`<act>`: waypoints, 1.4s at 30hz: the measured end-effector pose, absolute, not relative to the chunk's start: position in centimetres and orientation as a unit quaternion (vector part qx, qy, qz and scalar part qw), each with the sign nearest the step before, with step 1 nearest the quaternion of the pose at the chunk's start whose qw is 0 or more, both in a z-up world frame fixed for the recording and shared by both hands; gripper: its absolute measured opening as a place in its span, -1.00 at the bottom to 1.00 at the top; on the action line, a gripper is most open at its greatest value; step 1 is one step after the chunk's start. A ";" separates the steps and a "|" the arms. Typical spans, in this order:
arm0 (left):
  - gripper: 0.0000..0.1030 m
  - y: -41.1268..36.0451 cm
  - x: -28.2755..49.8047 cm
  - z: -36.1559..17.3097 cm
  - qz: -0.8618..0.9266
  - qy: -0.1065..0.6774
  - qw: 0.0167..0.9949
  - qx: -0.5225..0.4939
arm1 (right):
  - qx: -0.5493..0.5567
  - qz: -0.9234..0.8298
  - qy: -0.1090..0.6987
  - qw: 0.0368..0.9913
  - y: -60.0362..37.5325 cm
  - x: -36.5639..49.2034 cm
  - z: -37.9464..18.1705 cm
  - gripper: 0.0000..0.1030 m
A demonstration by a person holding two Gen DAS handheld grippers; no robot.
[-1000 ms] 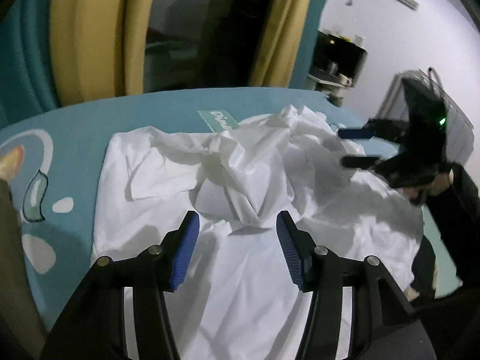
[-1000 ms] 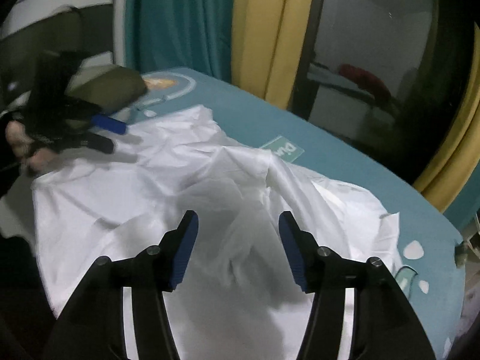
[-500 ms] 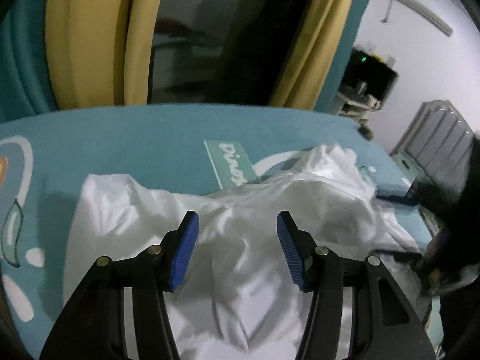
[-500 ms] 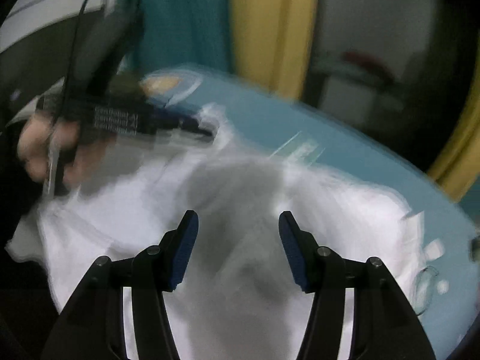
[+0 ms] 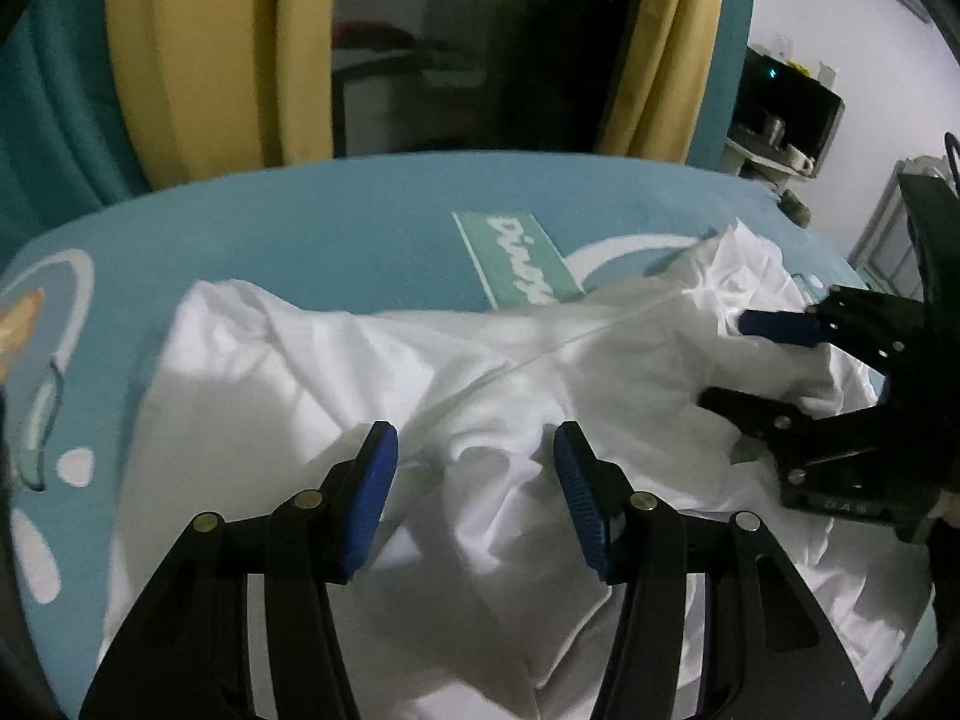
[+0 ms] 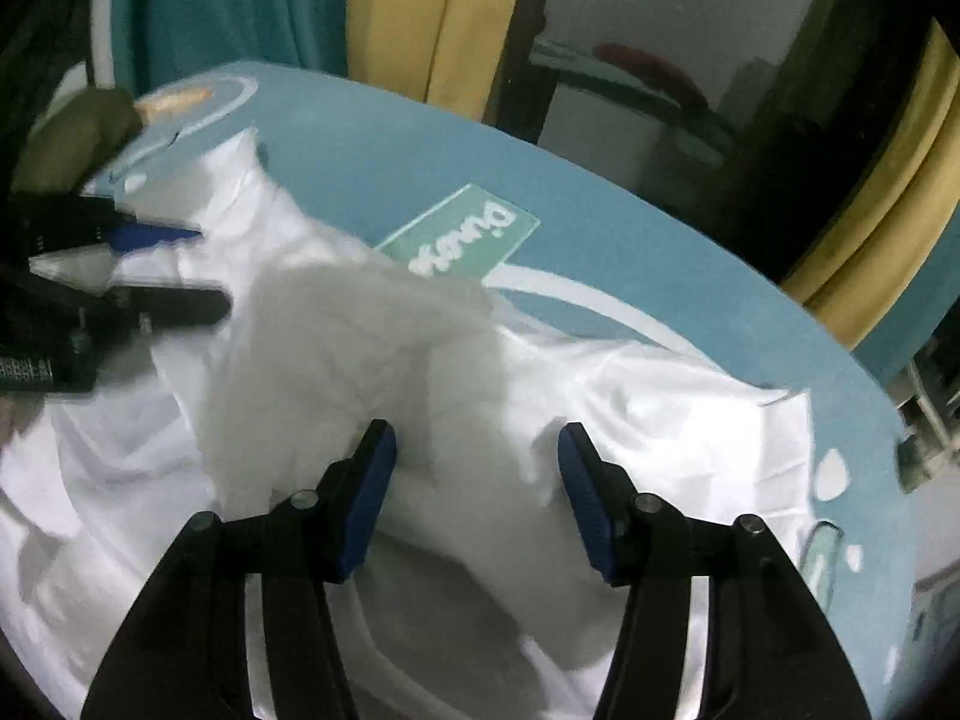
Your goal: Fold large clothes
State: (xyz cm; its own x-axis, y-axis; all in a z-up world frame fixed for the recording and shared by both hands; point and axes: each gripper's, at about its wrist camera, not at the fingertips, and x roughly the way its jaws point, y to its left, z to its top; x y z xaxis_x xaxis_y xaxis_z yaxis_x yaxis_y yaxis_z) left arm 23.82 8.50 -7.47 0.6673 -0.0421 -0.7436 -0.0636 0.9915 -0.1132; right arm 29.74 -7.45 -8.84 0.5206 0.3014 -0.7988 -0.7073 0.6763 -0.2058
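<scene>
I see the white garment lying crumpled across the teal bed, one edge over the printed label on the cover. My left gripper hangs over the middle of the heap with its fingers spread, cloth below them but nothing pinched. My right gripper hovers over the other side, fingers spread too, above a raised hump of fabric. No container shows in either view. Yellow curtains hang behind the bed.

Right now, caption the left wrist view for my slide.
Open left gripper above crumpled white garment on teal bedsheet.
</scene>
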 end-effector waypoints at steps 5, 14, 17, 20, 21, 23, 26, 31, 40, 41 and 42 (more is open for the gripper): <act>0.11 9.5 19.8 -5.0 0.016 0.375 0.924 -0.078 | -0.231 0.280 0.349 0.864 -11.4 27.4 -4.3 0.10; 0.12 15.1 6.0 -5.2 0.148 0.335 0.926 -0.092 | -0.193 0.182 0.360 0.895 -21.7 22.6 -2.9 0.11; 0.13 16.5 2.5 -6.8 0.189 0.338 0.917 -0.101 | -0.157 0.135 0.399 0.893 -27.0 21.4 -4.7 0.11; 0.23 17.6 0.0 -8.1 0.204 0.345 0.908 -0.122 | -0.133 0.090 0.437 0.885 -31.4 20.4 -6.8 0.19; 0.24 17.8 -0.5 -8.4 0.202 0.348 0.907 -0.127 | -0.125 0.075 0.447 0.882 -32.5 20.1 -7.3 0.23; 0.24 18.3 -1.1 -9.0 0.197 0.361 0.901 -0.139 | -0.095 0.065 0.465 0.878 -34.6 19.3 -8.2 0.28; 0.25 17.7 -1.7 -9.4 0.191 0.365 0.902 -0.131 | -0.055 0.084 0.463 0.881 -35.9 18.2 -8.4 0.28; 0.30 15.8 -1.8 -9.7 0.170 0.376 0.906 -0.094 | -0.051 0.085 0.441 0.892 -35.4 16.7 -8.6 0.28; 0.00 14.4 -2.3 -9.6 0.149 0.383 0.910 -0.055 | -0.070 0.122 0.416 0.898 -32.6 14.0 -8.8 -0.85; -0.58 14.2 -2.1 -9.5 0.139 0.383 0.912 -0.055 | -0.072 0.124 0.417 0.897 -32.3 14.0 -8.8 -0.89; -0.94 14.0 -1.9 -9.4 0.127 0.388 0.911 -0.057 | -0.071 0.127 0.418 0.897 -32.2 14.0 -8.8 -0.89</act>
State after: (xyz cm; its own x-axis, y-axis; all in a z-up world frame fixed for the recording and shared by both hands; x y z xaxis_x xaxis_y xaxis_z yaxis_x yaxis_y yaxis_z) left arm -1.92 13.96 -9.45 0.6665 0.1868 -0.7218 -0.2759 0.9612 -0.0060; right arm 14.03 -32.18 -8.81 0.6188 0.1680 -0.7674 -0.2873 0.9576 -0.0220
